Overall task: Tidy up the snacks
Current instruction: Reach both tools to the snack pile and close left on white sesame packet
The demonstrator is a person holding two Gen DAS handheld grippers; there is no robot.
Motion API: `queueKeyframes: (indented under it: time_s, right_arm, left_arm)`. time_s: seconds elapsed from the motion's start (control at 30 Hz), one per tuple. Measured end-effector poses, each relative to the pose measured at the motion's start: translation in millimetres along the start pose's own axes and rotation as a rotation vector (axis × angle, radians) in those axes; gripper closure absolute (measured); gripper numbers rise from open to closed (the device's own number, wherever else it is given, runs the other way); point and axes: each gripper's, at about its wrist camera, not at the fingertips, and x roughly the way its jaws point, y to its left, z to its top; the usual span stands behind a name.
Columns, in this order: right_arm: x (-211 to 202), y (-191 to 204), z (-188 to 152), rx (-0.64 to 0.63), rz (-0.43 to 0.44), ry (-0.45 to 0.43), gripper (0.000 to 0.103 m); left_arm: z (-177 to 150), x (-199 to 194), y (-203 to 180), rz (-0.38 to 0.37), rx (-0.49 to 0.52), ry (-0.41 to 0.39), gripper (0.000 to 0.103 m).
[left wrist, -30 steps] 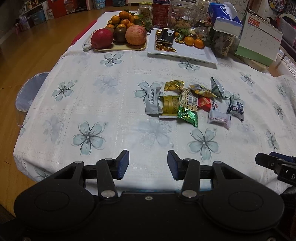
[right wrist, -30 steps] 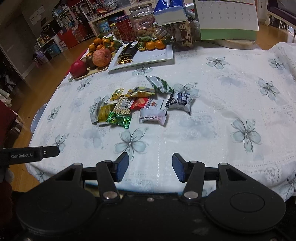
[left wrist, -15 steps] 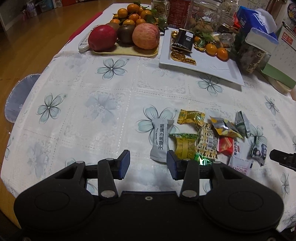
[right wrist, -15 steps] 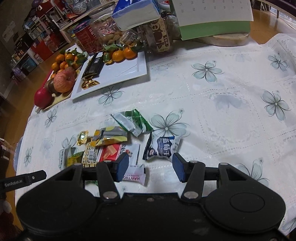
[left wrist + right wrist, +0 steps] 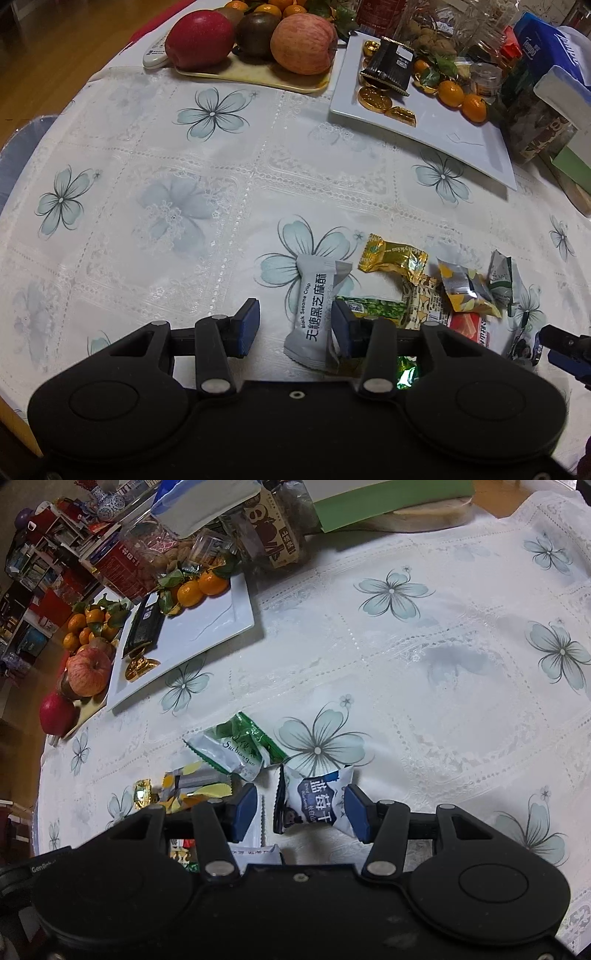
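Your left gripper (image 5: 294,326) jaws, just closing, straddle the grey sesame-crisp packet (image 5: 314,314), not pinching; right gripper (image 5: 301,814) jaws spread around the blue-white blueberry packet (image 5: 314,799).

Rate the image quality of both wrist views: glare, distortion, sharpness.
Left wrist: strong fisheye bending at the edges, dim warm light, grey sesame packet print sharp. Right wrist: same bending, glare on the white plate, blueberry packet legible.
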Motion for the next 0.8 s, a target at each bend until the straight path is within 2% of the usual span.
queueKeyframes:
  time_s: [0.27,0.37,0.67,0.73,0.8]
  right_arm:
    - [-0.6,34.9,-18.4,-0.175,0.067,0.037,0.048]
    - [4.3,40.1,-23.5,-0.193,0.068,0.055,0.048]
    - [19.4,36.7,-19.5,-0.164,-0.026,0.074,0.050]
    - [22.3,36.5,-19.5,-0.165,-0.042,0.085,0.050]
    - [25.5,36.8,-21.0,-0.175,-0.063,0.093,0.050]
  left_arm:
    - [3.9,17.8,-2.6,0.022,-0.026,0.059,0.053]
    - [4.0,22.5,-0.7,0.019,-0.047,0.075,0.053]
    - [7.2,28.8,-6.4,0.039,-0.056,0.071,0.053]
    - [6.9,28.5,-8.1,0.044,-0.050,0.066,0.057]
    - [6.1,28.1,-10.2,0.037,-0.035,0.075,0.071]
